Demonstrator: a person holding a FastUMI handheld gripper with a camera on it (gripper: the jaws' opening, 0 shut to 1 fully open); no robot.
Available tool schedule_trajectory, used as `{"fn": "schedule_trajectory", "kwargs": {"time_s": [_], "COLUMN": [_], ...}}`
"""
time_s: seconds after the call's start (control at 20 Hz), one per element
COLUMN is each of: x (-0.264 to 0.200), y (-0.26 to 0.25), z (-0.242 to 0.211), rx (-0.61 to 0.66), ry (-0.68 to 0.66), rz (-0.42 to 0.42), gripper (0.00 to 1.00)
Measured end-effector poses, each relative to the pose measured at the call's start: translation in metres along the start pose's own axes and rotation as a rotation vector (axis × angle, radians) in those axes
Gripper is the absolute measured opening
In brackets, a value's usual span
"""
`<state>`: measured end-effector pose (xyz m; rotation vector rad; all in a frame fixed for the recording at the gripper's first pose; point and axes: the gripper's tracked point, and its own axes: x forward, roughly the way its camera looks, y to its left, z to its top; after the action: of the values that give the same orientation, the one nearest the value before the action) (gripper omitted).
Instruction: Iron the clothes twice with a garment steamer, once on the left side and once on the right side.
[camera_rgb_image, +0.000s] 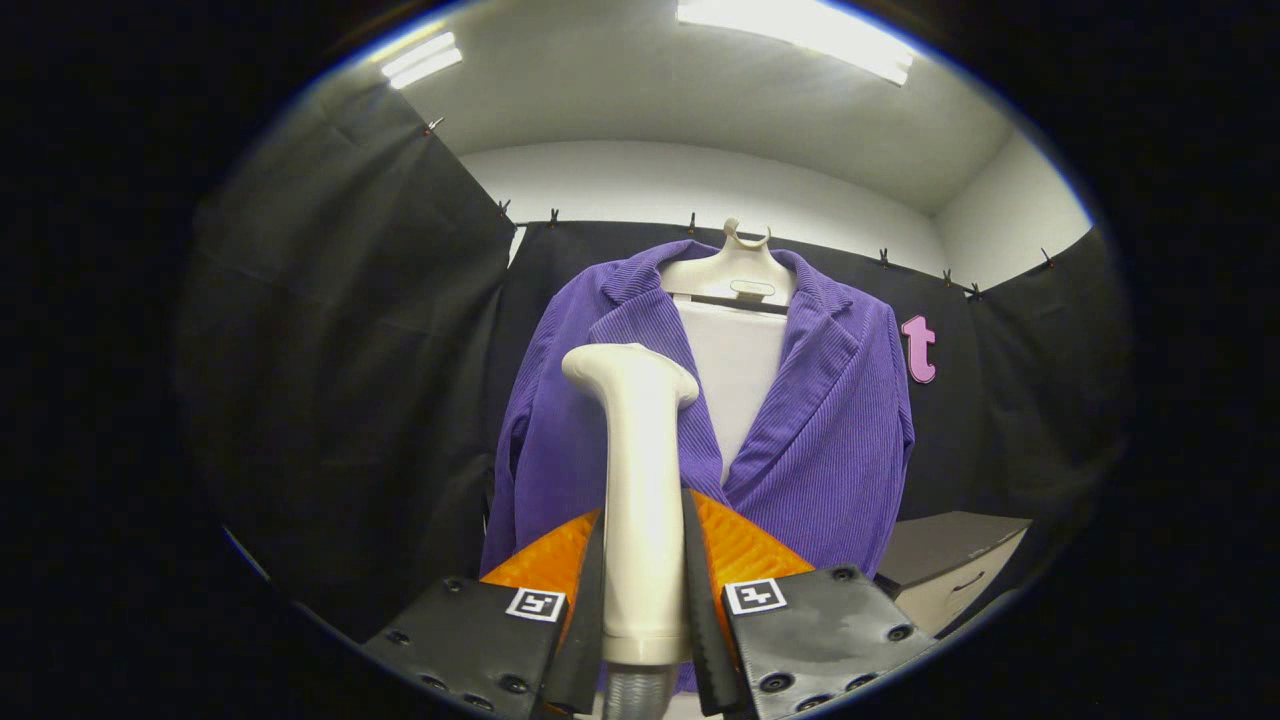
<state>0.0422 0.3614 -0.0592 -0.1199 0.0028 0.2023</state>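
A purple corduroy jacket hangs on a cream hanger against the booth's back wall, open over a white panel. My gripper is shut on the cream handle of the garment steamer, which stands upright between the fingers. The steamer's head points up and toward the jacket's left front, level with the lapel. I cannot tell whether the head touches the cloth. A grey hose leaves the handle's bottom.
A low grey cabinet with a drawer stands to the lower right of the jacket. Black cloth walls close in on the left, back and right. Ceiling lights shine overhead.
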Motion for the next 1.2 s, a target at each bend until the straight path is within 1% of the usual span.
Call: {"fn": "schedule_trajectory", "kwargs": {"time_s": [0.4, 0.65, 0.95, 1.05, 1.2], "x": [-0.018, -0.02, -0.049, -0.045, -0.046], "y": [0.004, 0.007, 0.013, 0.014, 0.017], "z": [-0.031, -0.05, -0.078, -0.082, -0.103], "rx": [-0.022, -0.028, -0.051, -0.05, -0.037], "ry": [0.042, 0.077, 0.108, 0.121, 0.167], "rz": [-0.001, 0.009, 0.01, 0.012, 0.018], "gripper": [0.45, 0.45, 0.45, 0.45, 0.45]}}
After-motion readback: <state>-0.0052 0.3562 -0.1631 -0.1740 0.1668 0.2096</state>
